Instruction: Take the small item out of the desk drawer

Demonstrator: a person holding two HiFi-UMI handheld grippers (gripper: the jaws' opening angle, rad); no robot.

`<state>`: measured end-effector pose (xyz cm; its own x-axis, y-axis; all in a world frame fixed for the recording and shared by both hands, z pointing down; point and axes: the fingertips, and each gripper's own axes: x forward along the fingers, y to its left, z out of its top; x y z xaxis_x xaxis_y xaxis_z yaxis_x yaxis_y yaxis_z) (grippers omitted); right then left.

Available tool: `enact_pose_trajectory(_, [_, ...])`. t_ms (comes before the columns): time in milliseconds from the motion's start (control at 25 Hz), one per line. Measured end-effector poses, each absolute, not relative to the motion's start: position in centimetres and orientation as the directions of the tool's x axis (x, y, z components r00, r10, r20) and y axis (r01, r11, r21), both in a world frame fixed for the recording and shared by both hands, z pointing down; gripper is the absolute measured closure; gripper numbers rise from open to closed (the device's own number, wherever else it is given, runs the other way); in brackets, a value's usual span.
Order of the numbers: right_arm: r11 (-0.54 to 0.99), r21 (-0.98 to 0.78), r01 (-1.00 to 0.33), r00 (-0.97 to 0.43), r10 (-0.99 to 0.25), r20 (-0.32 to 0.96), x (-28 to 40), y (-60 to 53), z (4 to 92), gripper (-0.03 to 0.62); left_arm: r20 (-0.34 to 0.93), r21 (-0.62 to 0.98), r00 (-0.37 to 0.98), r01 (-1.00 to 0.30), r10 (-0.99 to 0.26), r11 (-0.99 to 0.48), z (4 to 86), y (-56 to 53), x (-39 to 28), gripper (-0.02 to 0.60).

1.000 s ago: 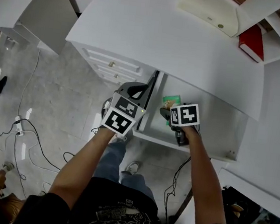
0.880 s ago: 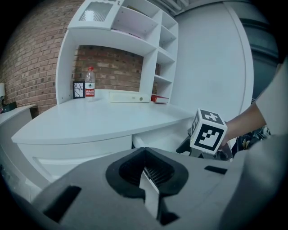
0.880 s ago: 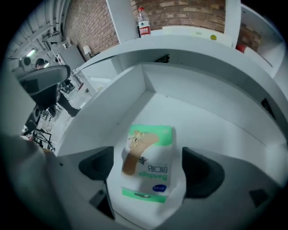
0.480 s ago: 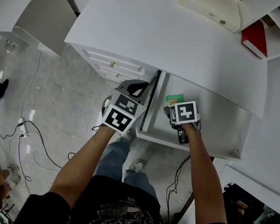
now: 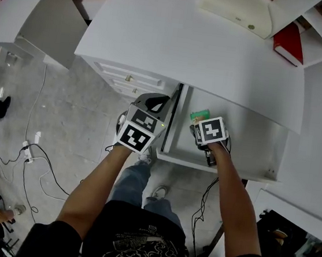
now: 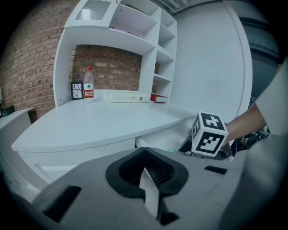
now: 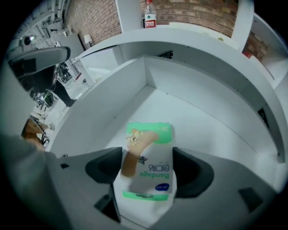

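Drawer (image 5: 244, 142) open under the bench (image 5: 189, 38), lower centre of the head view. Task item is a small bandage box (image 7: 147, 155), white with green bands, lying flat on the drawer floor near the left wall, at the front of the drawer.

Right gripper (image 5: 200, 126): jaws closing, box between them. Pads sit right at the box's two long edges. Cannot confirm that they press yet, so counted as not gripped.

Left gripper (image 6: 145, 170): jaws together, nothing clearly held. A pale strip shows at the seam; cannot tell what it is. In the head view it sits just left of the drawer's left rail.

Handling estimate:
- Thin cardboard, probably very light; lift should need little force.
- Hollow carton, so the walls will likely dent or buckle if squeezed hard. Close only until it stops sliding.
- Printed face looks smooth, possibly slippery.

Hold: across the narrow width, on the long edges near mid-length, as now lined up. A grip near one end would let it swing.

Risk: box skids along the smooth drawer floor before the pads bite.
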<state>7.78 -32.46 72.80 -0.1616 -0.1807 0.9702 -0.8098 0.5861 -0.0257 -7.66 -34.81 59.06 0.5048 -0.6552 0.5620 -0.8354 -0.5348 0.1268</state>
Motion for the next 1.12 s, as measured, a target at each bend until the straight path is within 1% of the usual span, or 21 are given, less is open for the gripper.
enact_pose_trajectory(360, [0.573,-0.023,-0.819,-0.204,-0.254,0.945,8.2,-32.5,68.9,0.246,0.55,0.14,0.507,-0.84,-0.664,-0.525,56.8,-34.6,-6.8,0.574])
enact_pose_trajectory(760, [0.549,0.003,-0.836,-0.224,-0.345,0.912,9.5,-32.1,63.2,0.246,0.486,0.172,0.52,-0.845,-0.703,-0.506,51.6,-35.1,-4.5,0.574])
enact_pose_trajectory(1120, [0.495,0.019,-0.869,-0.232,-0.441,0.867,10.5,-33.2,58.2,0.246,0.459,0.126,0.537,-0.828,-0.707,-0.547,47.9,-36.3,-4.4,0.574])
